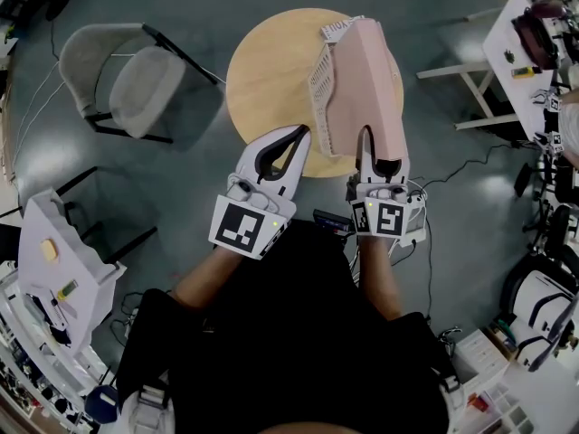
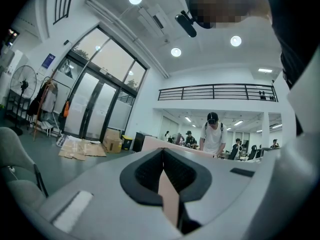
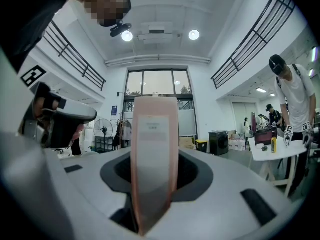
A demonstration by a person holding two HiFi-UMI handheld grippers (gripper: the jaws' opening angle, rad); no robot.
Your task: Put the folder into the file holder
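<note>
Head view: round wooden table [image 1: 271,70] beneath folder [image 1: 371,70], grey floor [image 1: 434,16], chair [image 1: 145,80] nearby.

R claw [image 3: 155,161] clamped on pink folder [image 3: 152,129] (label facing cam), folder upright.

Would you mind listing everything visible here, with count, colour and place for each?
folder: one, pink, over the round table, held at its near end
file holder: one, white mesh, on the round table, at the folder's left side
round table: one, light wood, centre
chair: one, grey, upper left on the floor
white table: one, upper right
left gripper: one, white, jaws together, tips near the file holder
right gripper: one, white, jaws closed on the folder
</note>
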